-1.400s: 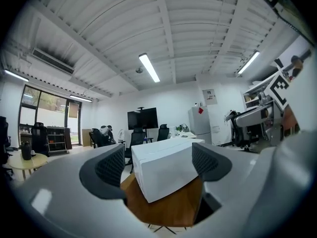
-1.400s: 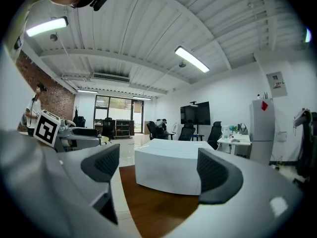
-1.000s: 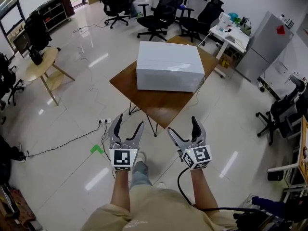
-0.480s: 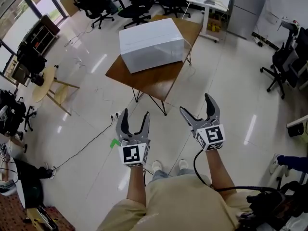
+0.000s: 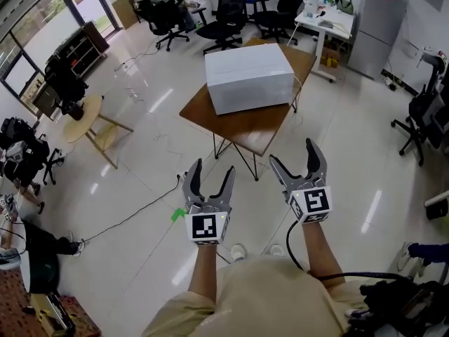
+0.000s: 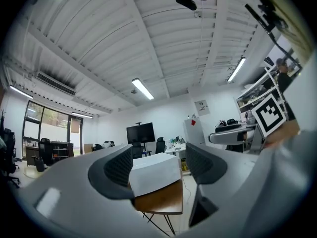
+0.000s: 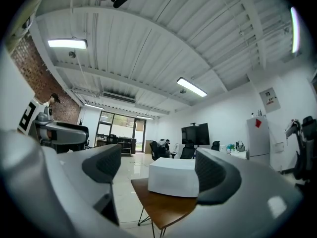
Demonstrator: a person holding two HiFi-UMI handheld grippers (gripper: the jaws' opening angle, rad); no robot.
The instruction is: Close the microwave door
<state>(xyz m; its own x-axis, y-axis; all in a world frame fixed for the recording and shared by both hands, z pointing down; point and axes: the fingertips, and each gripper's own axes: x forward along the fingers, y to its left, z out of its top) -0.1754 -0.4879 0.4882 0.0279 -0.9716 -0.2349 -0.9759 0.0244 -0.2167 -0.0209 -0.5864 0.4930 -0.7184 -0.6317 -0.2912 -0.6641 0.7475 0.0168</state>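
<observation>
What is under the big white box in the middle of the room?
A brown wooden table on thin dark legs carries the white box. The tabletop directly beneath the box is covered.

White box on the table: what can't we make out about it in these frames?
- Door: the head view shows only the white box's top and two plain sides. No door or handle is visible, so open or shut is unknown.
- Left gripper view: the jaw at picture left covers the box's left end.
- Right gripper view: the jaw at picture right covers its right end.
</observation>
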